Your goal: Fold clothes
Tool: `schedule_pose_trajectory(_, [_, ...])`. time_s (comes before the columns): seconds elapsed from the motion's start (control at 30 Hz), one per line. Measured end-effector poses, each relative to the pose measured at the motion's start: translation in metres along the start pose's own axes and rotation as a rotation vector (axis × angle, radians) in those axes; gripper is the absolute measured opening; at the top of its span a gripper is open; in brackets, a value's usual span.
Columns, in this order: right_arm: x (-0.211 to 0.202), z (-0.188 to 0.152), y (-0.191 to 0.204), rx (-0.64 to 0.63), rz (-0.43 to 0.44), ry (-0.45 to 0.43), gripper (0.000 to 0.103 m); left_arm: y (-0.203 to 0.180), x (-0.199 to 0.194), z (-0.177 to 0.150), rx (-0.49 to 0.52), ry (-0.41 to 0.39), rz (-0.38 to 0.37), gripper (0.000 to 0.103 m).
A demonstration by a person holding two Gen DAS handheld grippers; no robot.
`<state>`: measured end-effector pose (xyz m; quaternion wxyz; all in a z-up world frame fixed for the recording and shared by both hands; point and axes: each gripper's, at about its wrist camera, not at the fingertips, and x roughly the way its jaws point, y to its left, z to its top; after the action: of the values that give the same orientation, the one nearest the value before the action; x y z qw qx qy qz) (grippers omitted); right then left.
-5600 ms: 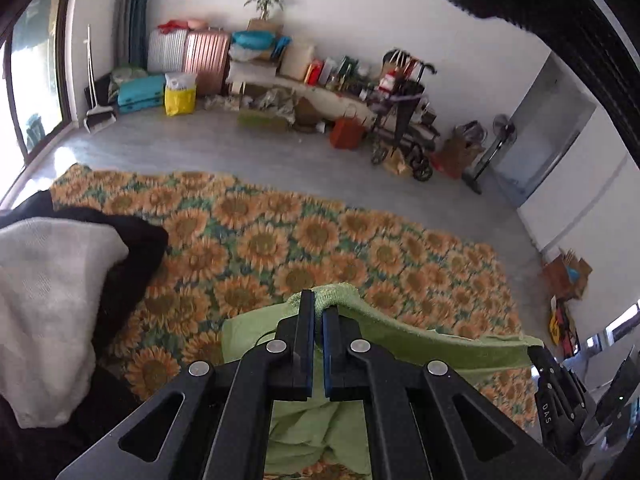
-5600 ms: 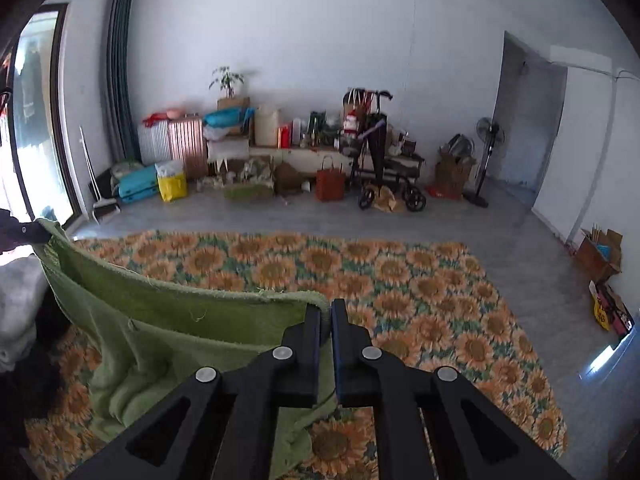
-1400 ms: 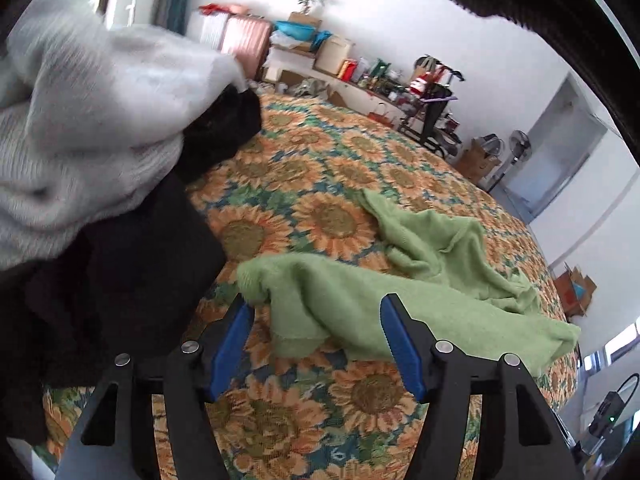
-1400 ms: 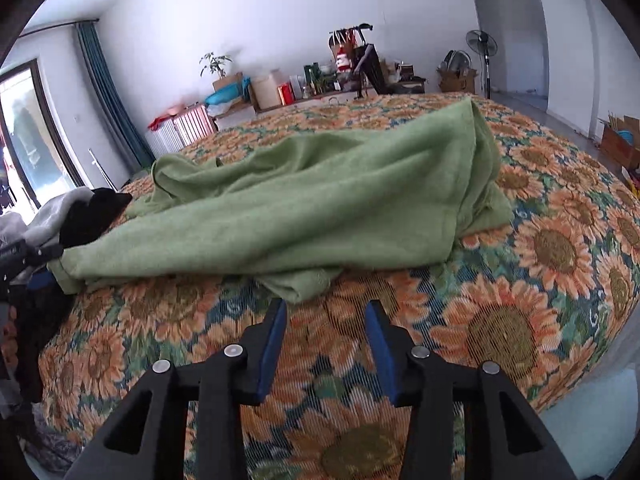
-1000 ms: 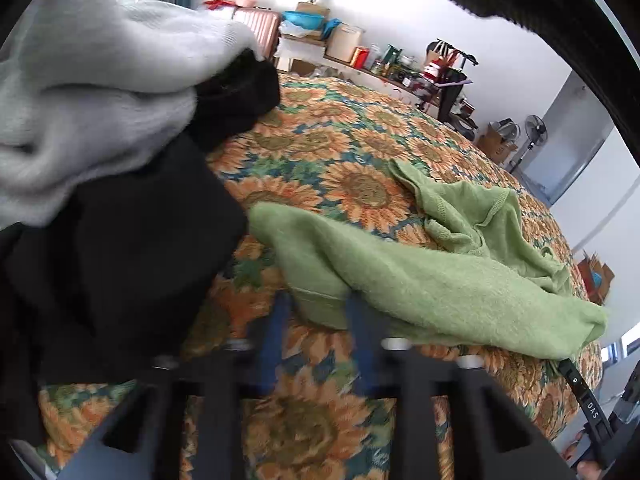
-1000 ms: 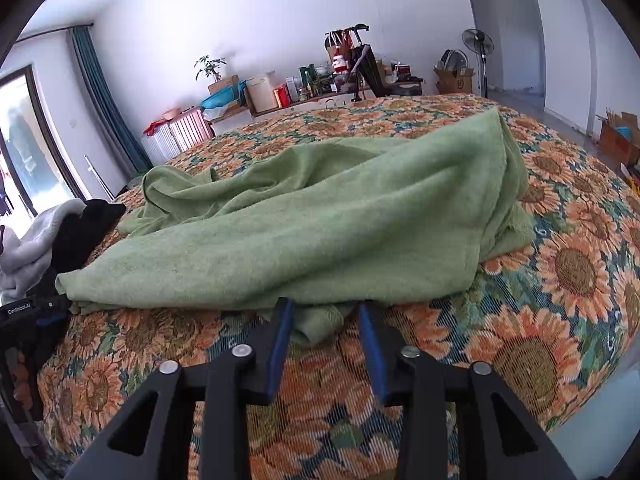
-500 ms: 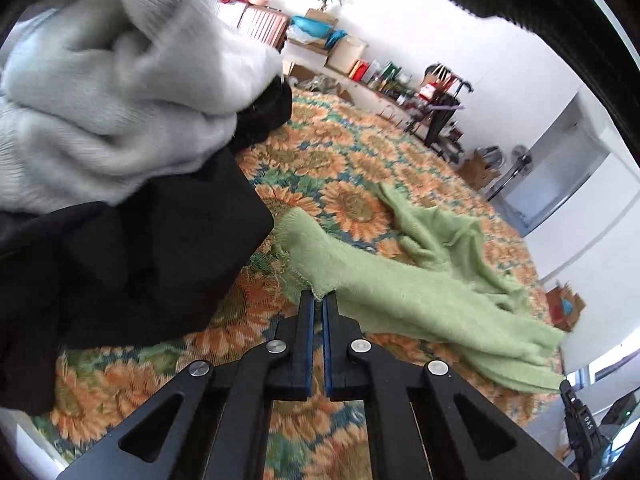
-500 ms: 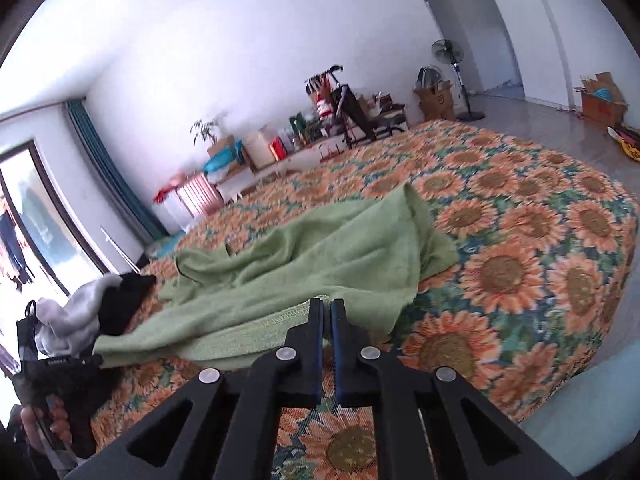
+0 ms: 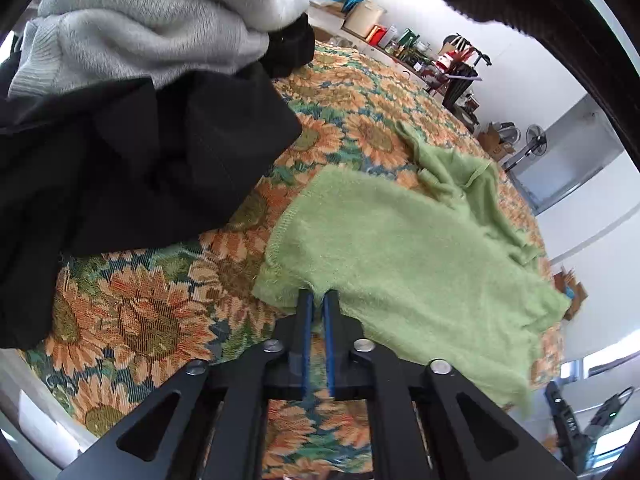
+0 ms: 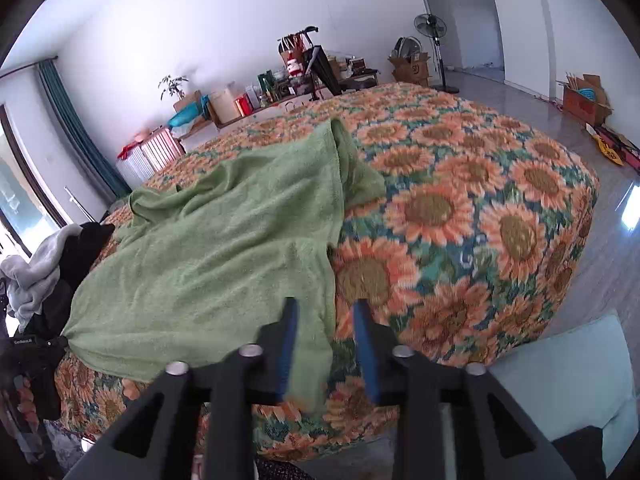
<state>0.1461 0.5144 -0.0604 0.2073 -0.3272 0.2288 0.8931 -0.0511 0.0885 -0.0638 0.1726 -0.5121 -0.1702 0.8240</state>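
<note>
Green garment [image 10: 224, 248] lies spread on the sunflower bedspread [image 10: 460, 208], mostly flat, far end bunched and creased; left gripper [image 9: 316, 300] pinches its near hem, jaws almost closed with cloth between the blue pads; right gripper [image 10: 322, 320] sits at the other near corner, jaws parted, cloth edge hanging between them, neither pad pressing on it; pile of black clothes [image 9: 132, 160] with a grey-white knit [image 9: 140, 36] on top just left of the garment, apart from it.
</note>
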Motion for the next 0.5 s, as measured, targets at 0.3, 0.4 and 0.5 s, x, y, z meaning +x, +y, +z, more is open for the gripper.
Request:
schedule_pose_trajectory(0.3, [0.026, 0.103, 0.021, -0.147, 0.036, -0.077, 0.063, -0.088, -0.014, 0.067, 0.108, -0.038, -0.060, 0.068])
schedule_pose_trajectory(0.4, [0.071, 0.132, 0.036, -0.203, 0.034, 0.001, 0.063, -0.122, 0.035, 0.092, 0.091, 0.048, -0.042, 0.068])
schedule_pose_trajectory(0.5, [0.115, 0.154, 0.041, -0.206, 0.033, 0.103, 0.068, -0.156, 0.084, 0.117, 0.074, 0.134, -0.024, 0.068])
